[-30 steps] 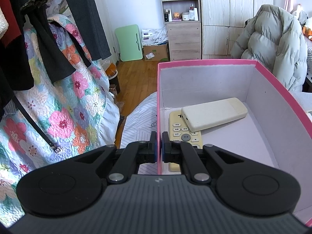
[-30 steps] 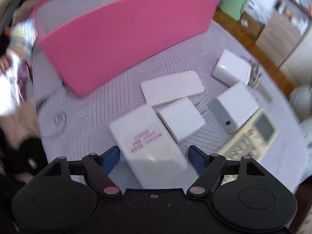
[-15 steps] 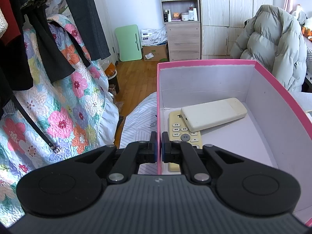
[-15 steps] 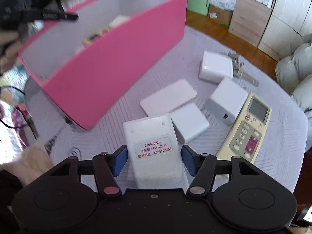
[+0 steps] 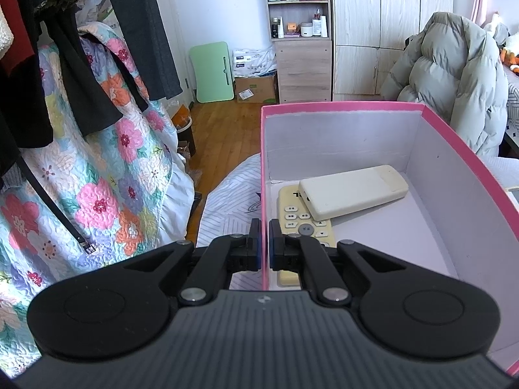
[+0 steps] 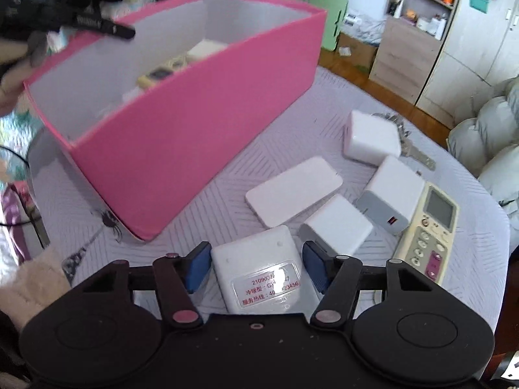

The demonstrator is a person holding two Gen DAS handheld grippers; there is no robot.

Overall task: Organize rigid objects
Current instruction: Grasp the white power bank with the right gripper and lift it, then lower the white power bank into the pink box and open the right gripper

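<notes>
A pink box (image 5: 340,107) stands on the round table, and my left gripper (image 5: 264,243) is shut on its near wall. Inside lie a white remote (image 5: 353,191) and, under it, a yellowish one (image 5: 301,223). In the right wrist view my right gripper (image 6: 255,269) is shut on a white remote (image 6: 256,256), label side up, just right of the pink box (image 6: 194,136). Beyond it on the cloth lie a flat white power bank (image 6: 293,191), a white charger (image 6: 335,227), a grey-faced charger (image 6: 391,191), a white cube (image 6: 373,137), keys (image 6: 418,157) and a yellowish screen remote (image 6: 431,233).
The table's round edge (image 6: 499,214) runs close on the right. A floral quilt (image 5: 97,178) and dark hanging clothes (image 5: 81,81) stand left of the box. A puffy jacket (image 5: 447,87) is draped behind it. A hand (image 6: 13,74) shows at the box's far left corner.
My right gripper's jaws narrowed onto the white labelled remote, then it tilted and shifted with the remote between its pads. The left gripper and box stayed still.
</notes>
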